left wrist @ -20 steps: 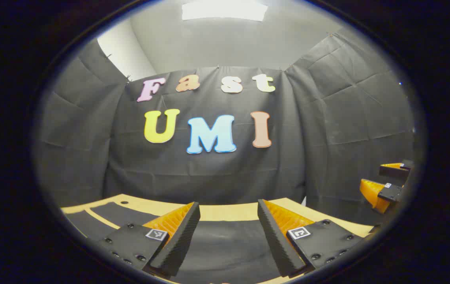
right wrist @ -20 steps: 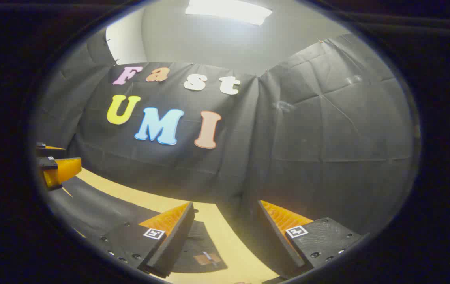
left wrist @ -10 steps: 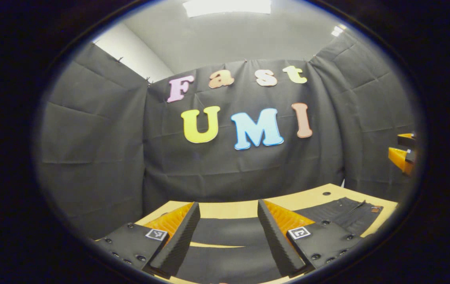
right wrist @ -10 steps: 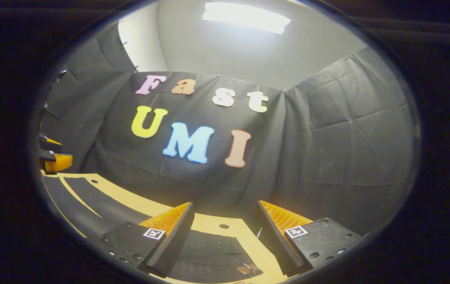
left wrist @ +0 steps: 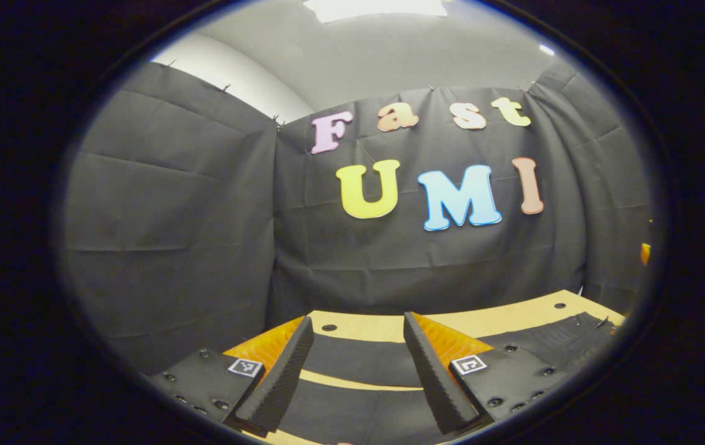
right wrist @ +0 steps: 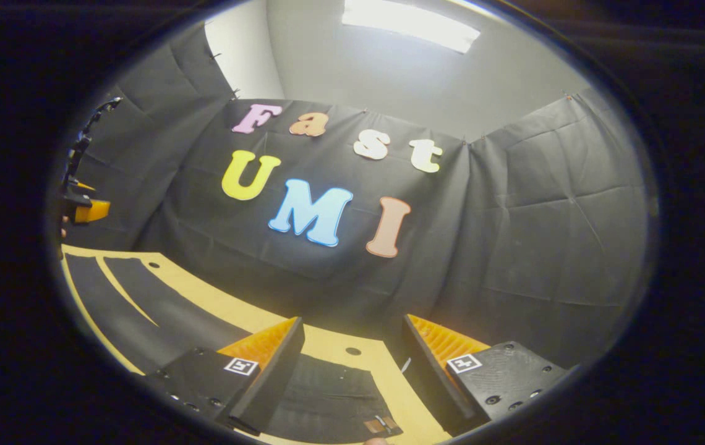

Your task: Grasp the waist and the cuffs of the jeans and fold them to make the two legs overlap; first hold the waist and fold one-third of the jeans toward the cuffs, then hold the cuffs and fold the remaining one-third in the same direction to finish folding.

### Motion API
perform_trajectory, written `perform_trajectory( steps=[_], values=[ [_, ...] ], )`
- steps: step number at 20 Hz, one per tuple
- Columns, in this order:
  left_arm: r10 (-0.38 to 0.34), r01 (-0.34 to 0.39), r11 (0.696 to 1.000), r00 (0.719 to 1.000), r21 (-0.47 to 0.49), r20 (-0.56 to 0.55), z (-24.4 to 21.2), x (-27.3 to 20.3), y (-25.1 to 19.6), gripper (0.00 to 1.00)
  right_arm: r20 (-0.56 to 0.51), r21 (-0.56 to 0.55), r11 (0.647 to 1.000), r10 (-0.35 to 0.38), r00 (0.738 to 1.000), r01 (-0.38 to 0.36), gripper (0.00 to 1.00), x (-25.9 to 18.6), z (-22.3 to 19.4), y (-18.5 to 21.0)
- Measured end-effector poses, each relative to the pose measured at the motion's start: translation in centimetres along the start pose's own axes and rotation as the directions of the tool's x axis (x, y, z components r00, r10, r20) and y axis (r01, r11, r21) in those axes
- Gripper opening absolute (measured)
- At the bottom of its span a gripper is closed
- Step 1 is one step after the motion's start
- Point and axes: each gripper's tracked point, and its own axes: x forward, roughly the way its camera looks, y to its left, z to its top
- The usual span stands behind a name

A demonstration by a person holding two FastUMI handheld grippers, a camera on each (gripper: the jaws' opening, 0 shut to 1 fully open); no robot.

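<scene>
- The black jeans [right wrist: 142,303] lie flat on the tan wooden table [right wrist: 328,343], legs side by side with a strip of tabletop between them; in the right gripper view the waist [right wrist: 334,395] with its brown patch sits between the fingers.
- Right gripper [right wrist: 352,364]: fingers apart, over the waist, holding nothing.
- Left gripper [left wrist: 355,364]: fingers apart, over the two legs [left wrist: 358,364] near the cuffs, nothing clamped.
- Small round holes [left wrist: 329,327] dot the tabletop.
- Creased black cloth walls the booth; a ceiling light panel [right wrist: 411,25] glows above.
- Finger pads [left wrist: 436,377] are ribbed black on orange.
</scene>
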Motion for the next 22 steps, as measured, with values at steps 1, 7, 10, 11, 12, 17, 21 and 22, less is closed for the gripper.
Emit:
perform_trajectory(
  steps=[1,7,10,11,12,17,21,22],
  values=[
    [0.009,-0.009,1.000,1.000,0.008,0.003,0.1,0.2,0.3,0.95,-0.005,-0.007,1.000,-0.004,1.000,0.004,0.94,0.1,-0.3,-0.1],
    [-0.018,0.017,0.999,1.000,-0.038,-0.026,-0.6,2.5,1.8,0.95,-0.074,0.042,0.999,-0.031,0.997,0.034,0.94,0.9,-1.6,-0.1],
    [-0.022,0.013,0.995,0.996,-0.096,-0.090,-2.3,3.2,4.0,0.95,-0.139,0.116,0.991,-0.055,0.989,0.071,0.94,1.4,-2.9,-0.4],
    [-0.012,-0.002,0.993,0.993,-0.121,-0.120,-3.2,3.4,5.3,0.95,-0.173,0.142,0.986,-0.060,0.983,0.085,0.95,1.6,-3.6,-0.4],
    [-0.003,-0.020,0.988,0.988,-0.151,-0.151,-4.2,3.6,6.5,0.95,-0.204,0.158,0.981,-0.074,0.976,0.108,0.95,1.8,-4.5,-0.8],
    [0.075,-0.176,0.924,0.954,-0.339,-0.290,-8.7,4.1,14.5,0.95,-0.346,0.171,0.957,-0.165,0.924,0.235,0.94,2.1,-7.8,-3.1],
    [0.129,-0.324,0.822,0.907,-0.468,-0.401,-13.0,3.5,20.5,0.95,-0.489,0.265,0.920,-0.129,0.863,0.288,0.94,2.3,-11.3,-2.8],
    [0.138,-0.355,0.800,0.893,-0.483,-0.428,-14.1,3.2,21.7,0.95,-0.521,0.296,0.905,-0.116,0.846,0.306,0.95,2.2,-12.3,-2.5]
  ],
)
